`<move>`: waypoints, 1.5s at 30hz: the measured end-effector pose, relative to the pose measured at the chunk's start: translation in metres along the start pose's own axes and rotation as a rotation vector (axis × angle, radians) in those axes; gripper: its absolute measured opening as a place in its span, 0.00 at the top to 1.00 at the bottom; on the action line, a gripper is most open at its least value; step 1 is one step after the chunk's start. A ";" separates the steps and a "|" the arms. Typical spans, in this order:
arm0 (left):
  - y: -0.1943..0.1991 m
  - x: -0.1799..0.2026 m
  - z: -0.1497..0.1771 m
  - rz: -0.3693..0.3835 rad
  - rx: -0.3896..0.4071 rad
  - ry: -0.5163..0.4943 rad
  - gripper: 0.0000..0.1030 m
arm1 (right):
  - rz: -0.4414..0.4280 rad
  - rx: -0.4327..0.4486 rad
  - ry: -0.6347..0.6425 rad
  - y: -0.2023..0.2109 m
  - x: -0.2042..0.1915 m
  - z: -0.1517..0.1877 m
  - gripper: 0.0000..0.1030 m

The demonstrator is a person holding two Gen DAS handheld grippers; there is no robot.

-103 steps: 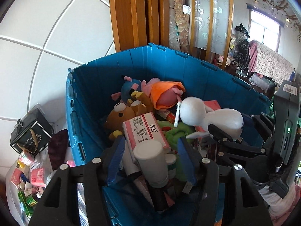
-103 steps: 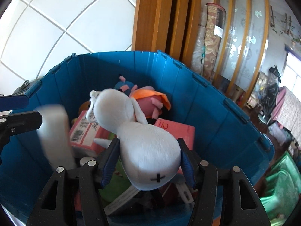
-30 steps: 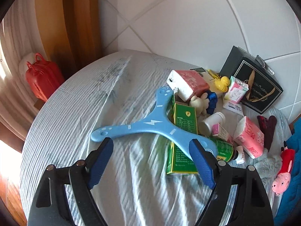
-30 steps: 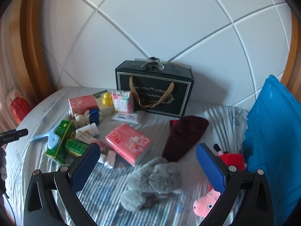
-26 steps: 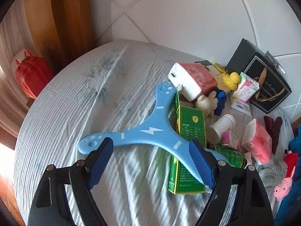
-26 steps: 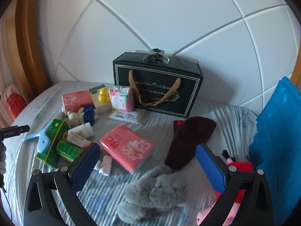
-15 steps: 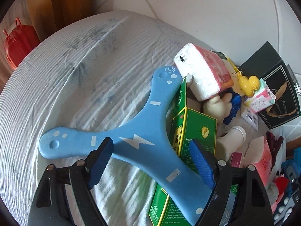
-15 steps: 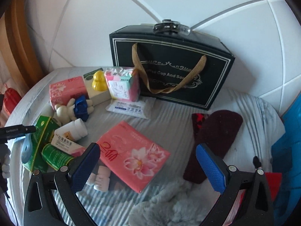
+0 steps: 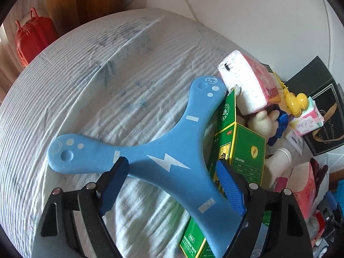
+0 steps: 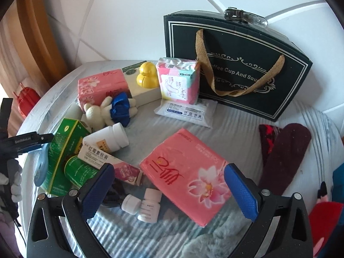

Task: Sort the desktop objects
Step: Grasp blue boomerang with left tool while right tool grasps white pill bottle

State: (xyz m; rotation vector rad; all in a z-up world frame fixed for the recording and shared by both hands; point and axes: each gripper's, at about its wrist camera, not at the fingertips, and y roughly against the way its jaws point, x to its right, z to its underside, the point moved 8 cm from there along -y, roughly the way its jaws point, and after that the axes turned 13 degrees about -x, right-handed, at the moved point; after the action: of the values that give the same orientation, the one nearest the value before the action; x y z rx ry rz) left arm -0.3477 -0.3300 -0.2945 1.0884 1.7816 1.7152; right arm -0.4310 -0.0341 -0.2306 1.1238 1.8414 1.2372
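1. Fingers of the left gripper [image 9: 172, 180] stand wide apart, one on each side of the middle of the blue boomerang [image 9: 159, 157], and I cannot tell whether either pad touches it; fingers of the right gripper [image 10: 169, 191] are also spread wide, above the flat pink tissue pack [image 10: 185, 176], gripping nothing.
2. Striped cloth [image 9: 107, 68] covers the surface under everything, and the boomerang lies flat on it.
3. Against the white wall, well beyond the boomerang, stands the dark gift bag [image 10: 236, 64] with tan handles.
4. Off the cloth's far edge from the boomerang is a red case [image 9: 32, 38].
5. Under the boomerang's near arm lies the green box [image 9: 238, 150], its open flap touching the far arm's tip.
6. Just past that tip leans a second pink tissue pack [image 9: 247, 81].
7. Farther from the boomerang than the flat tissue pack lies a dark red cloth piece [image 10: 283, 152].
8. Beyond the green box from the boomerang lies a white toy bear in blue [image 10: 111, 111].
9. Between bear and gift bag are a pad packet [image 10: 178, 79] and a yellow duck [image 10: 146, 75].
10. Beside the green box, away from the boomerang, lie a white bottle [image 10: 107, 139], a green can [image 10: 77, 169] and a small white bottle [image 10: 148, 206].
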 end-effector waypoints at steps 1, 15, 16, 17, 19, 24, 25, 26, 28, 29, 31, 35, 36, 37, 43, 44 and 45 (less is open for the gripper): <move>0.001 0.000 0.001 -0.030 0.010 -0.024 0.28 | 0.004 -0.009 0.004 -0.001 0.000 0.000 0.00; 0.009 -0.080 0.048 -0.109 0.010 -0.071 0.39 | -0.030 -0.045 0.143 -0.008 -0.052 0.004 0.11; 0.009 -0.078 0.046 -0.090 0.010 -0.050 0.39 | -0.032 -0.044 0.143 -0.010 -0.055 0.001 0.12; 0.006 -0.074 0.045 -0.056 0.004 -0.033 0.39 | -0.031 -0.043 0.135 -0.012 -0.056 -0.003 0.13; -0.002 -0.065 0.044 -0.031 -0.013 -0.006 0.39 | -0.033 -0.038 0.115 -0.015 -0.056 -0.013 0.13; -0.005 -0.053 0.034 -0.174 0.079 -0.063 0.49 | -0.034 -0.045 0.119 -0.022 -0.057 -0.025 0.12; -0.005 -0.054 0.031 -0.169 0.089 -0.073 0.50 | -0.040 -0.050 0.128 -0.025 -0.060 -0.025 0.12; -0.003 -0.056 0.028 -0.159 0.096 -0.075 0.51 | -0.047 -0.057 0.140 -0.028 -0.063 -0.025 0.12; 0.000 -0.063 0.021 -0.162 0.110 -0.075 0.52 | -0.057 -0.075 0.162 -0.037 -0.072 -0.027 0.06; 0.005 -0.067 0.016 -0.158 0.125 -0.071 0.52 | -0.059 -0.077 0.174 -0.041 -0.077 -0.029 0.05; 0.013 -0.070 0.009 -0.158 0.153 -0.071 0.53 | -0.062 -0.084 0.194 -0.049 -0.085 -0.036 0.03; 0.023 -0.071 -0.009 -0.147 0.188 -0.075 0.53 | -0.070 -0.134 0.243 -0.072 -0.105 -0.043 0.01; 0.022 -0.069 -0.010 -0.143 0.188 -0.076 0.53 | -0.061 -0.140 0.260 -0.077 -0.109 -0.044 0.01; 0.019 -0.067 -0.011 -0.138 0.177 -0.081 0.53 | -0.045 -0.148 0.273 -0.083 -0.111 -0.045 0.01; -0.007 -0.065 -0.004 -0.145 0.133 -0.087 0.53 | -0.003 -0.181 0.319 -0.107 -0.121 -0.045 0.09; -0.007 -0.064 -0.005 -0.143 0.137 -0.088 0.54 | 0.001 -0.181 0.323 -0.109 -0.121 -0.044 0.18; -0.006 -0.063 -0.005 -0.133 0.141 -0.086 0.54 | -0.005 -0.178 0.317 -0.110 -0.121 -0.044 0.23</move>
State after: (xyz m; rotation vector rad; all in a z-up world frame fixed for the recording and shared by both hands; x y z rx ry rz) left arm -0.3151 -0.3819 -0.3128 1.0578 1.8983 1.4624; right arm -0.4496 -0.1816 -0.3125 0.8638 1.9096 1.6168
